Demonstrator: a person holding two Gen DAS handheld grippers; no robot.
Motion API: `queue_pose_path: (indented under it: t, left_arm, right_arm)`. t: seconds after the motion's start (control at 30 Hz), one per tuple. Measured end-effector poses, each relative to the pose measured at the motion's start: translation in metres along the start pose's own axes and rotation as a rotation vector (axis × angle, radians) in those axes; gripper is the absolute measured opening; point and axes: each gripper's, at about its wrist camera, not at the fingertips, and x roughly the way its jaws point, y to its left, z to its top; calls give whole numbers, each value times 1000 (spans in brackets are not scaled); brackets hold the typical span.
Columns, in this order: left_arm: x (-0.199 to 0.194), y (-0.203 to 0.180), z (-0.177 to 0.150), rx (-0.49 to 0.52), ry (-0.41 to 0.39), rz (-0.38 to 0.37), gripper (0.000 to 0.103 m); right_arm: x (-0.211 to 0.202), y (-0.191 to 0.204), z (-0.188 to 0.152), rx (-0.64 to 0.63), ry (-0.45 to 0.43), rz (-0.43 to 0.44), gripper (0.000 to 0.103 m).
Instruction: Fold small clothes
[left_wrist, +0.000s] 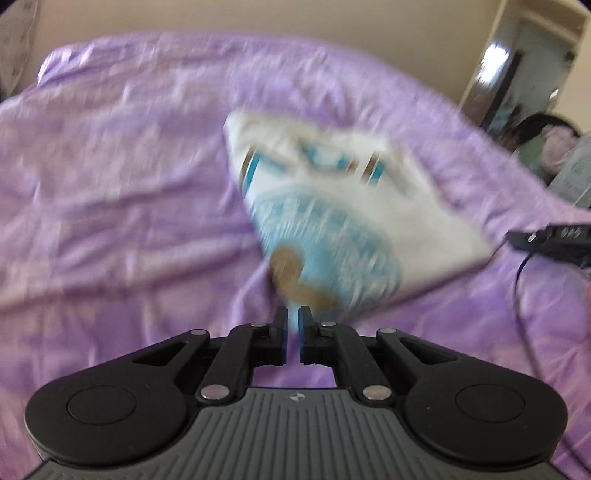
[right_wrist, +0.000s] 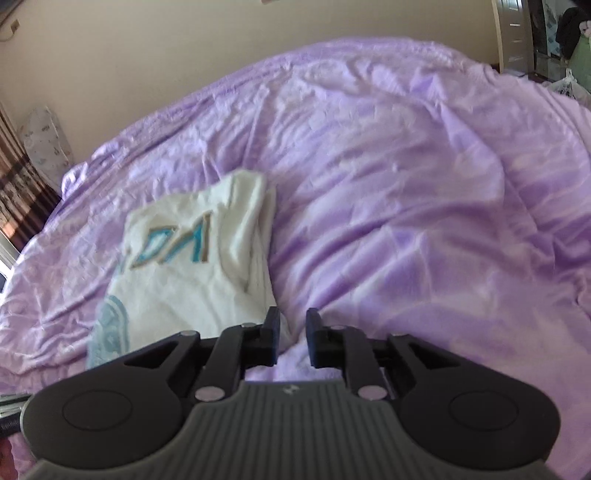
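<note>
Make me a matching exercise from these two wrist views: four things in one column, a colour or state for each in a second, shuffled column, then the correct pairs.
Things:
1. left gripper
2. right gripper
3. bedspread
4. small shirt

Colour or state:
A. purple, wrinkled, covering the bed
B. jaws apart, nothing between them
C. white with blue and tan print
D. closed on a fold of cloth

Pairs: 1-D, 2-B, 3-A, 4-C
</note>
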Motion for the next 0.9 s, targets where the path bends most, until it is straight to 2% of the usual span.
queue_pose_path:
  t: [0.13, 0.27, 0.37, 0.5, 0.63, 0.77, 0.9]
  left_arm:
    - [13, -1, 26, -2, -47, -9, 5]
    - [38, 1, 42, -24, -63, -10, 5]
    - [57, -4, 39, 0, -41, -1, 5]
    - [73, -9, 24, 57, -26, 37, 8]
    - [89, -14, 13, 131, 2, 77, 12]
    - [93, -6, 13, 96, 6, 52, 13]
    - [77, -5, 20, 87, -19, 39, 14]
  right_arm:
    - [2, 24, 11, -117, -46, 57, 12]
    - [24, 52, 19, -228, -58, 105, 12]
    - [48, 63, 20, -264, -45, 50, 12]
    - [81, 54, 10, -250, 32, -12, 11]
    - [101, 51, 3, -257, 80, -29, 10]
    - [107, 50, 1, -274, 83, -36, 10]
    - [100, 51, 2, -276, 61, -32, 12]
